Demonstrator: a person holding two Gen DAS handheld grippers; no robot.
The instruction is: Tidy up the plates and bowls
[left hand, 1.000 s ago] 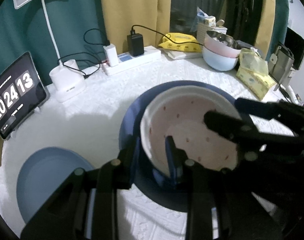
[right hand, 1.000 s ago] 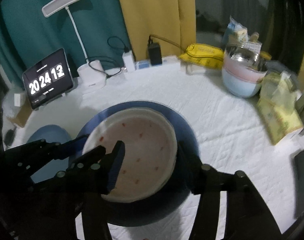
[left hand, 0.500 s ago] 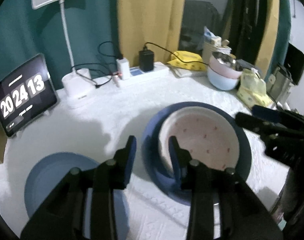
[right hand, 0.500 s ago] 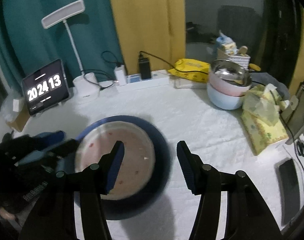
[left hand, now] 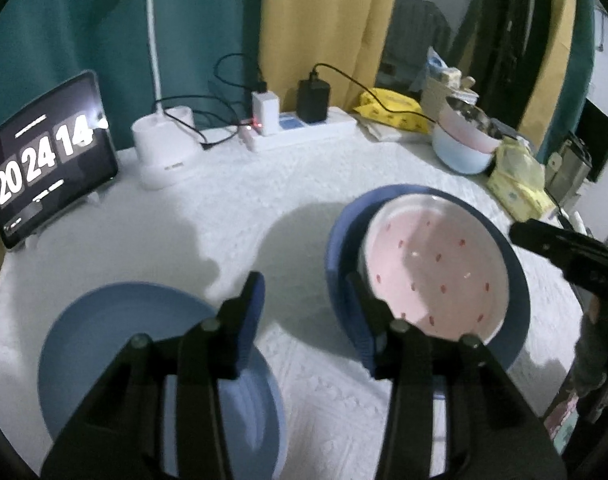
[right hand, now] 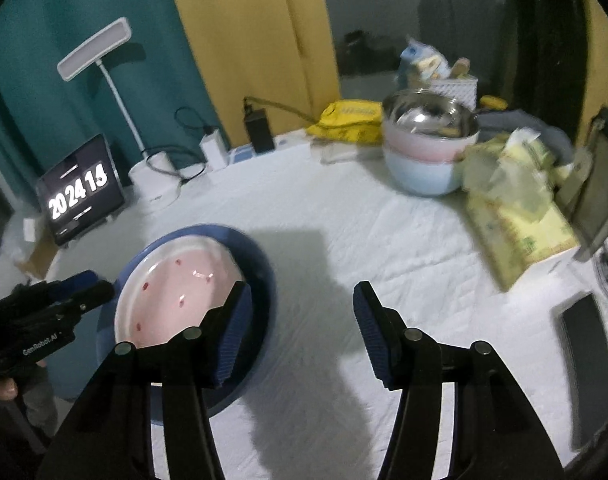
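At the far left of the desk (left hand: 232, 220), which wears a white cloth, a tablet clock (left hand: 44, 160) leans upright, with the base of a white desk lamp (left hand: 164, 148) beside it and a power strip (left hand: 304, 132) further along the back edge. In front, a light blue plate (left hand: 104, 340) lies flat at the near left. The left gripper (left hand: 304, 304) hovers above the bare cloth between that plate and the dark blue plate (left hand: 344, 240); its jaws are opening and nothing lies between them. The pink bowl (left hand: 436, 264), dotted with red marks, sits inside the dark blue plate. The right gripper (right hand: 300, 320) hangs just right of this stack, jaws open and empty over the cloth. Far right at the back, stacked bowls (right hand: 424, 152) stand with a steel one on top, next to yellow packets (right hand: 516, 216).
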